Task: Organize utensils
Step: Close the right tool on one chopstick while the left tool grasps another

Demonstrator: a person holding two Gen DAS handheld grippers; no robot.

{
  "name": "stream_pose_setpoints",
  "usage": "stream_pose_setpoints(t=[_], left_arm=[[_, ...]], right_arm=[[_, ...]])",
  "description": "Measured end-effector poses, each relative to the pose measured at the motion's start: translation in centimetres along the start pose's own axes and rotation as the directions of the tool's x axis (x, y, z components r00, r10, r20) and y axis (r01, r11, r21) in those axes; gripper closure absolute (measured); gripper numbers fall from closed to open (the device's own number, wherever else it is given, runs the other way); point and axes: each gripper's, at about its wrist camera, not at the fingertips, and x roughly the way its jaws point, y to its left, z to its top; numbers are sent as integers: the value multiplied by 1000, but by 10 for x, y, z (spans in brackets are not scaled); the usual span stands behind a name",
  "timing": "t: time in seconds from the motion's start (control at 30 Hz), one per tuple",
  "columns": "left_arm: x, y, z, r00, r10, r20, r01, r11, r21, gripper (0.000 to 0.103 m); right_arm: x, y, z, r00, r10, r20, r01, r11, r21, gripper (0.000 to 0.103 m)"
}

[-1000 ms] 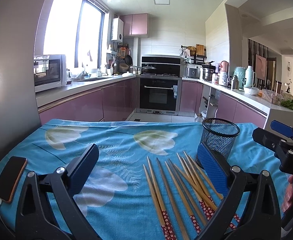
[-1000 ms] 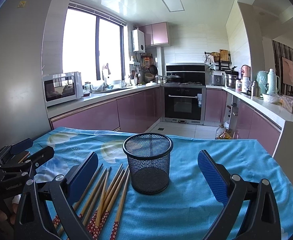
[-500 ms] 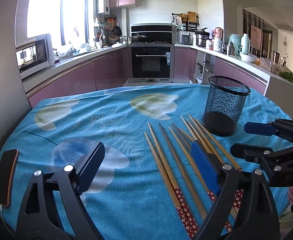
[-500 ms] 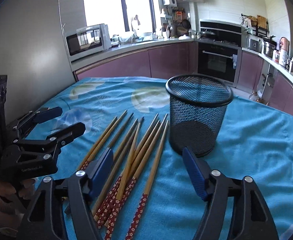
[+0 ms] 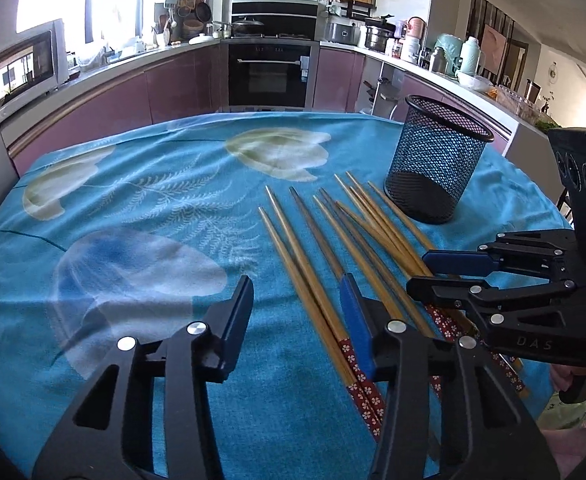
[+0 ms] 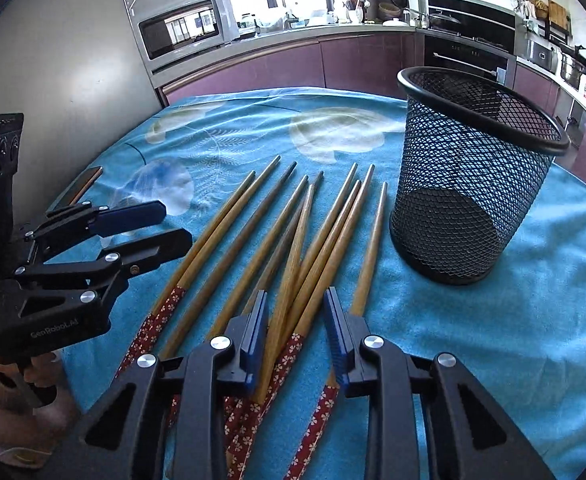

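Both grippers descend on a fan of wooden chopsticks (image 6: pixel 293 240) spread on a blue tablecloth (image 5: pixel 153 208), the pick-up step apparently under way. The right gripper (image 6: pixel 298 334), jaws narrowing, straddles several handles without yet pinching them; the left gripper (image 5: pixel 297 312), also closing, frames the leftmost pair at its 1 o'clock. Next, each must likely clamp and lift. The empty mesh holder (image 6: pixel 473 184) stands upright beyond, at 2 o'clock.

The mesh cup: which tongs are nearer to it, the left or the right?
Right. The right tongs are closing over the chopsticks lying just beside the mesh cup. The left tongs, also closing, sit at the far edge of the chopstick row.
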Motion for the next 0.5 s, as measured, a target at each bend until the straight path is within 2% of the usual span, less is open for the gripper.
stream_pose_setpoints(t=[0.17, 0.2, 0.23, 0.33, 0.5], left_arm=[[13, 2, 0, 996, -56, -67, 54, 998, -24, 72], [14, 3, -1, 995, -66, -73, 64, 997, -33, 73], [15, 4, 0, 995, -74, -73, 71, 997, -37, 74], [16, 4, 0, 992, -100, -82, 96, 994, -45, 81], [17, 3, 3, 989, -114, -95, 110, 993, -48, 86]], right_arm=[[-3, -12, 1, 998, 64, 2, -64, 996, 59, 85], [-4, -13, 1, 998, 70, 7, -70, 995, 68, 88], [-5, -15, 1, 997, 73, 10, -74, 994, 76, 95], [-7, -19, 1, 997, 79, 9, -79, 993, 84, 97], [-8, -25, -1, 996, 83, 12, -84, 991, 100, 97]])
